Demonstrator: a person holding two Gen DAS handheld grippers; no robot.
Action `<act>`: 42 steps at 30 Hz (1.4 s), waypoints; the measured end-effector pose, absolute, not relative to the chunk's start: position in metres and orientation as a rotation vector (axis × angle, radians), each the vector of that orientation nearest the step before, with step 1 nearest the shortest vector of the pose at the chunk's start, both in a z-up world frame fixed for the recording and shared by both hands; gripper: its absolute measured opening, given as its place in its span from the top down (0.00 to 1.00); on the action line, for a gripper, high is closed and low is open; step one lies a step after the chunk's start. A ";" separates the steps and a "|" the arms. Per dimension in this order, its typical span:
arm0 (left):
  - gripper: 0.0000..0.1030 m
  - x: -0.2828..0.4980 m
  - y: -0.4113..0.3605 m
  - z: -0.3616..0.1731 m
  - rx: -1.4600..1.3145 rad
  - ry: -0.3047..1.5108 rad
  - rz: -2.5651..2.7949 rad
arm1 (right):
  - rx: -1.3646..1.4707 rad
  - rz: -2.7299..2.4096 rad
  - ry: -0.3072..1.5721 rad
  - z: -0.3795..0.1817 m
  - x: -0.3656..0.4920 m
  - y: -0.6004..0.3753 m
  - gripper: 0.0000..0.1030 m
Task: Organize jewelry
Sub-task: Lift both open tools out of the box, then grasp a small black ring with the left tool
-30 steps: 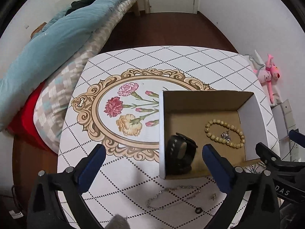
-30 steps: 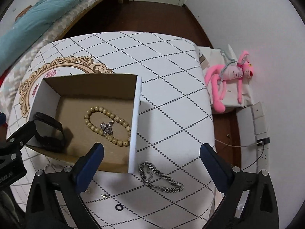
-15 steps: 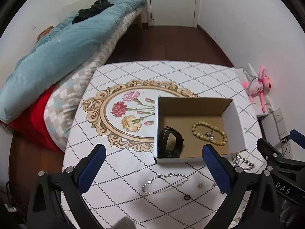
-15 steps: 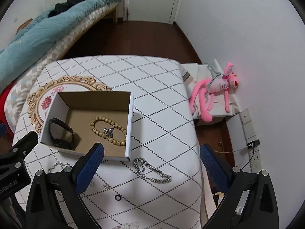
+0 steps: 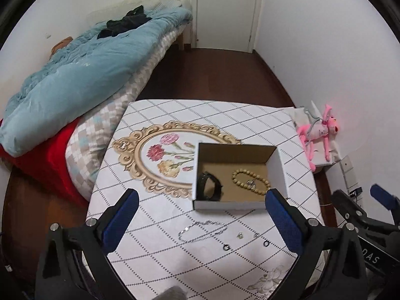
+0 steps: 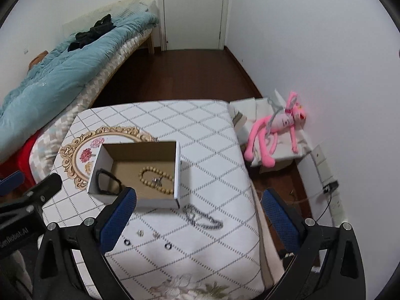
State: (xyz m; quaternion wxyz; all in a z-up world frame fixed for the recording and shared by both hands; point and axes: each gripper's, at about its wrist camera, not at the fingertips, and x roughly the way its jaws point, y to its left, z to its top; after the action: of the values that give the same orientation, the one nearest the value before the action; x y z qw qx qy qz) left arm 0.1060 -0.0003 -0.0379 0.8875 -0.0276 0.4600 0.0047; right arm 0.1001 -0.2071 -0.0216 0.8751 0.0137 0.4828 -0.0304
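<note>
Thick chain (image 6: pixel 202 218): frame centre, long axis left-right | right claw (image 6: pixel 198 208) nearer, spread, empty | left claw (image 5: pixel 201 212) spread

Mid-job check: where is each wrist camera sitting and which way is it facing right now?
Left wrist: above the table's near edge, facing the box and door; own open left tongs frame it, right tongs at right.
Right wrist: further right, same heading; own open right tongs, left tongs at left.
Shared: box, beaded bracelet, black band.
</note>
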 end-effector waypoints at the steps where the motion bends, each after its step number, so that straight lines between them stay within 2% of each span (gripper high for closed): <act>1: 0.00 0.104 0.001 -0.042 -0.051 0.960 0.018 | 0.036 -0.066 1.024 -0.028 0.099 -0.209 0.01; 8: 0.00 0.093 0.015 -0.110 0.005 1.085 0.085 | 0.130 -0.018 1.204 -0.106 0.088 -0.221 0.02; 11: 0.01 0.087 0.017 -0.144 0.015 1.159 0.084 | 0.154 0.018 1.264 -0.140 0.082 -0.216 0.16; 13: 0.02 0.082 0.015 -0.164 0.019 1.204 0.068 | 0.163 0.047 1.291 -0.160 0.078 -0.210 0.30; 17: 0.02 0.077 0.011 -0.190 0.043 1.250 0.069 | 0.127 0.075 1.304 -0.186 0.074 -0.193 0.39; 21: 0.02 0.076 0.012 -0.201 0.044 1.269 0.072 | 0.095 0.108 1.305 -0.200 0.073 -0.179 0.55; 24: 0.02 0.075 0.010 -0.204 0.050 1.271 0.065 | 0.047 0.108 1.273 -0.201 0.072 -0.168 0.63; 26: 0.03 0.074 0.008 -0.205 0.057 1.269 0.060 | 0.001 0.085 1.261 -0.200 0.072 -0.163 0.73; 27: 0.03 0.074 0.005 -0.206 0.057 1.270 0.053 | -0.021 0.081 1.256 -0.201 0.071 -0.160 0.85; 28: 0.03 0.074 0.003 -0.206 0.055 1.270 0.043 | -0.025 0.084 1.256 -0.201 0.070 -0.160 0.89; 31: 0.03 0.074 -0.008 -0.204 0.058 1.261 0.008 | 0.009 0.080 1.266 -0.200 0.068 -0.167 0.89; 34: 0.16 0.075 -0.023 -0.204 0.055 1.260 -0.034 | 0.059 0.056 1.263 -0.195 0.066 -0.181 0.89; 37: 0.17 0.076 -0.037 -0.207 0.055 1.259 -0.061 | 0.085 0.028 1.254 -0.189 0.065 -0.194 0.89; 40: 0.29 0.077 -0.050 -0.210 0.070 1.260 -0.086 | 0.093 0.009 1.250 -0.184 0.066 -0.200 0.89; 42: 0.30 0.078 -0.054 -0.211 0.073 1.259 -0.099 | 0.099 0.000 1.251 -0.183 0.066 -0.204 0.89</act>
State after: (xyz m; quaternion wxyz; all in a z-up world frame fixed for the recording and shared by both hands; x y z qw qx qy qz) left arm 0.0783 -0.0540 -0.2111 0.8064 0.0343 0.5885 -0.0464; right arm 0.0655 -0.2043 -0.1833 0.8095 0.0465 0.5853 0.0001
